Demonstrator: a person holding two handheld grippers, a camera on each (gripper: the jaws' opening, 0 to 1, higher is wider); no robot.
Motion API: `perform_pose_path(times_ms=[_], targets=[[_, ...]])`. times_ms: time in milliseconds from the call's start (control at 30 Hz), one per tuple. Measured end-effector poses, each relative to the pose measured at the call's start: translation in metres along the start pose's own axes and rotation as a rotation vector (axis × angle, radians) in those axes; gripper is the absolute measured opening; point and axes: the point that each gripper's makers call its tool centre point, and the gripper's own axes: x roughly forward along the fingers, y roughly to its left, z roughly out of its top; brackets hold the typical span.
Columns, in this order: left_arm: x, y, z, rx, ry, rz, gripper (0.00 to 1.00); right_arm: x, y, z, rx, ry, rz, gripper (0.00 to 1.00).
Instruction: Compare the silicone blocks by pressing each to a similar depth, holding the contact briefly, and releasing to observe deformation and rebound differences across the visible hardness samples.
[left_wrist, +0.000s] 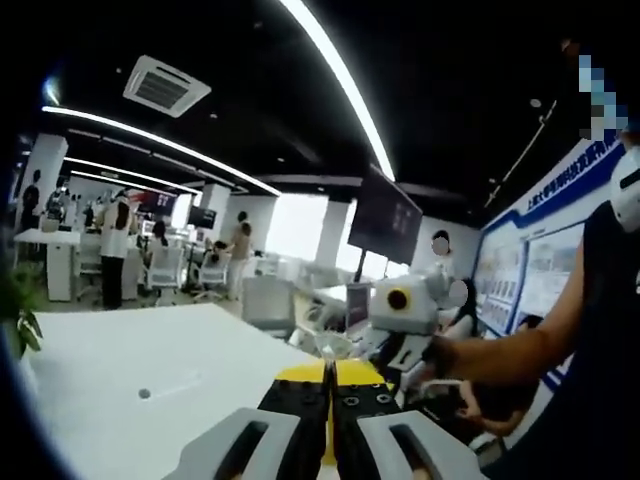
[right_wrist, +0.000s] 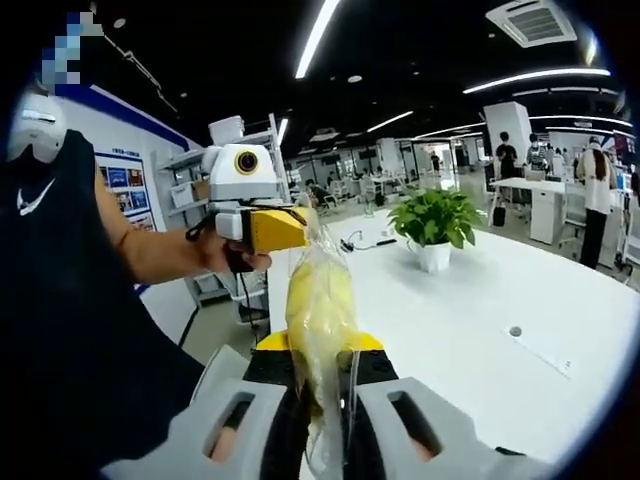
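Presently I have both grippers raised off the white table (right_wrist: 470, 330), which runs from my 12 to my 3 o'clock in the right gripper view and carries a potted plant (right_wrist: 436, 222) at about 1 o'clock. In that view the right gripper (right_wrist: 322, 400) is clamped on a clear bag (right_wrist: 320, 310) holding a pale yellow piece, which I judge to be one of the silicone samples; the bag stands up from between the jaws toward 12 o'clock. Its upper end reaches the left gripper (right_wrist: 290, 228) at 11 o'clock, and the bag's top appears pinched there. In the left gripper view the left gripper (left_wrist: 329, 400) has its jaws drawn together with a thin edge of film rising between them; the right gripper (left_wrist: 405, 305) sits at 1 o'clock. No hardness blocks lie on the table surface I can see. My judgement: pressing has not begun; the sample is still bagged. To do this step well, I would keep the lower clamp firm, pull the bag open gently and evenly, then lay the block flat on the table before any press.
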Motion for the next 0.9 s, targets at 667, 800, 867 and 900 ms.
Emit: perform_pose_path(times_ms=[667,800,867,900], targets=[[0.008,-0.003,-0.016,0.025,0.014,-0.014,0.00,-0.009,0.000,-0.018,-0.006,0.051,-0.004,0.01],[0.010,-0.001,-0.019,0.043,0.018,0.000,0.00,-0.009,0.000,-0.021,-0.007,0.069,-0.005,0.01],[0.012,0.000,-0.022,0.051,0.038,0.011,0.00,-0.009,-0.002,-0.024,-0.004,0.075,-0.007,0.01],[0.011,0.001,-0.022,0.046,0.043,0.012,0.00,-0.008,-0.002,-0.024,0.000,0.071,-0.006,0.01]])
